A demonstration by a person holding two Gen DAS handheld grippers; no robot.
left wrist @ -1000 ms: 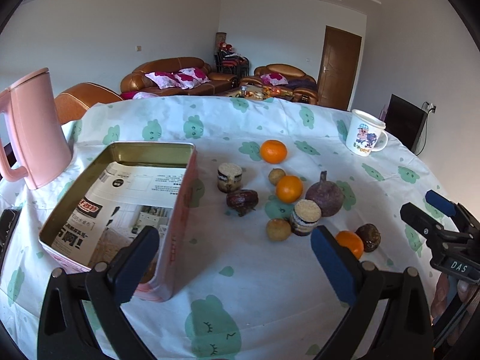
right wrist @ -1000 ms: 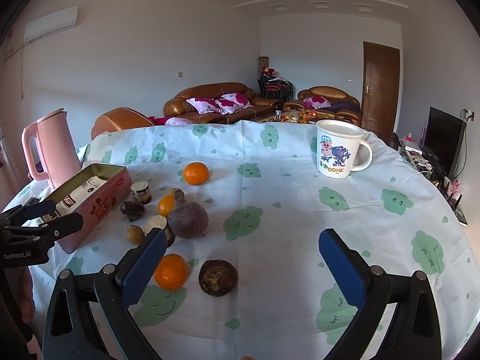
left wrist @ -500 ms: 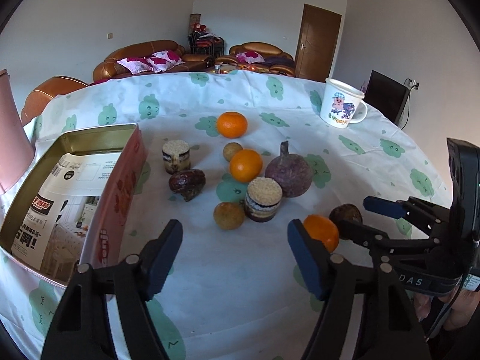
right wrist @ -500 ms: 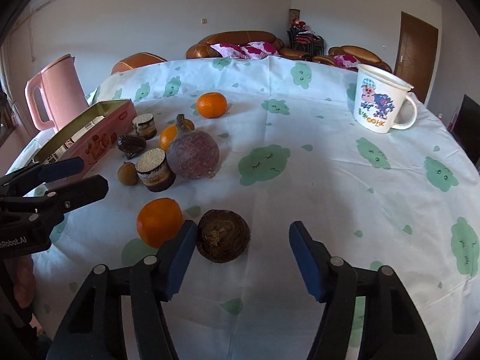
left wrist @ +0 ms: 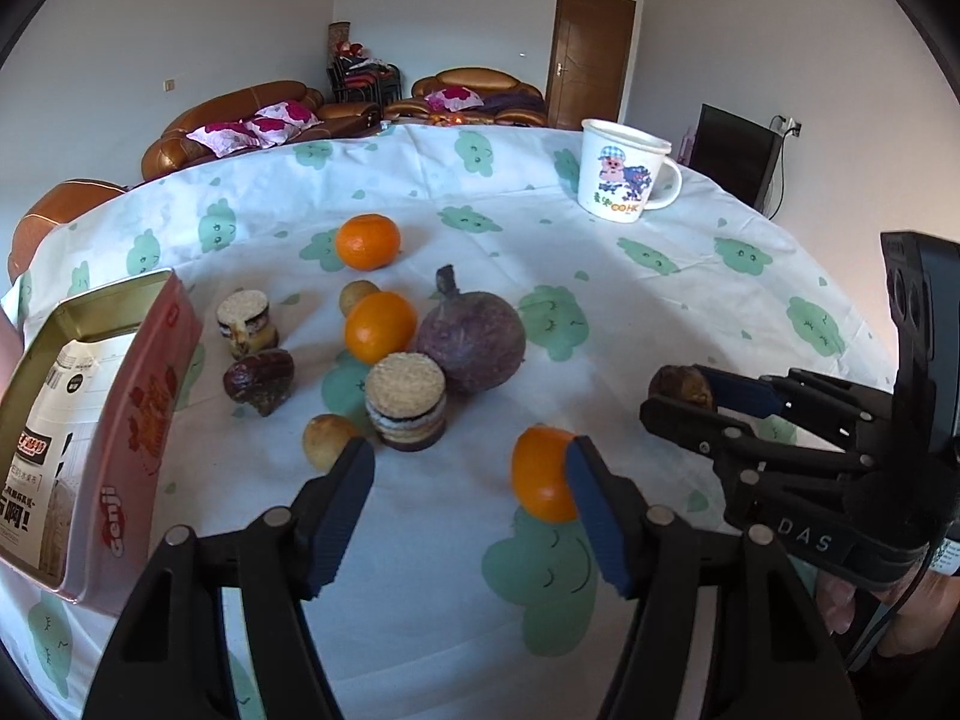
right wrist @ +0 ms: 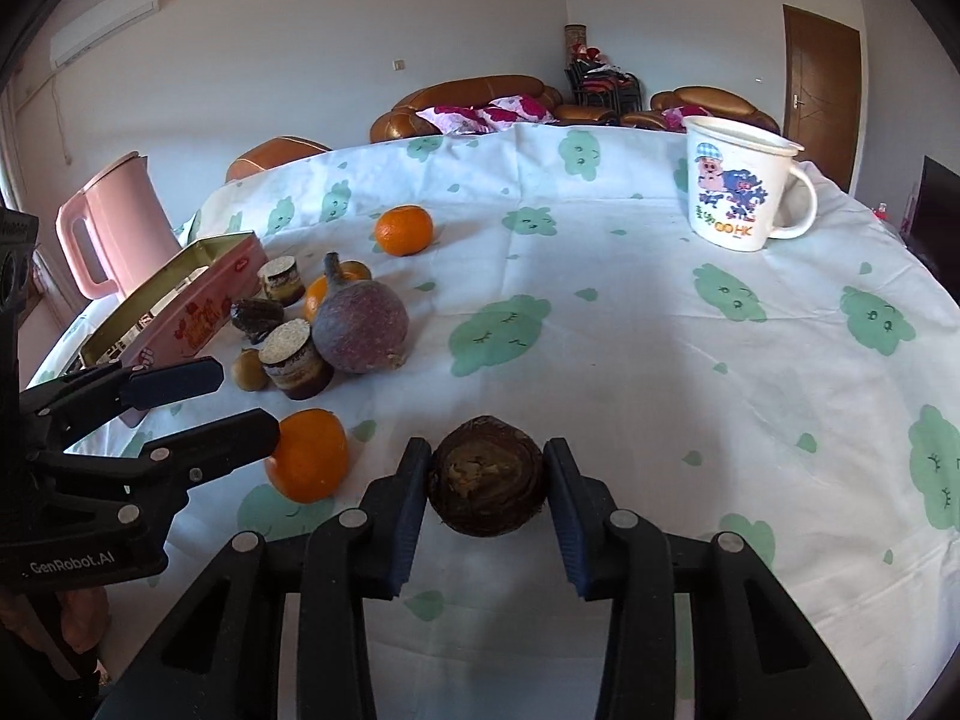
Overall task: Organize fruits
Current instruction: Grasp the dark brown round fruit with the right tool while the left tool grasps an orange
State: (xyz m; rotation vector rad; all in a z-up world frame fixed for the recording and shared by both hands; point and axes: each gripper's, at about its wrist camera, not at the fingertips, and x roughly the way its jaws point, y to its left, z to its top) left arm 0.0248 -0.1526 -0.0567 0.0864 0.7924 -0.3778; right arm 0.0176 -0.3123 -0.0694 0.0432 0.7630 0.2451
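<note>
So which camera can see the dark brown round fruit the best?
The right wrist view: the dark brown fruit sits whole and close, between the right gripper pads, which touch it. The left wrist view shows only part of the fruit, off to the side, behind that gripper's fingers.

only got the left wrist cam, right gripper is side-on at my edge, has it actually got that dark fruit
Observer: Yes. In the right wrist view the right gripper has the dark brown fruit squarely between its jaws, which have just been closing and now press on both sides of it.
Operator: and the one by my right finger, is it inside my jaws
Observer: Not yet. From that side the orange lies at the tip of the left gripper's nearer finger, outside the gap.
</note>
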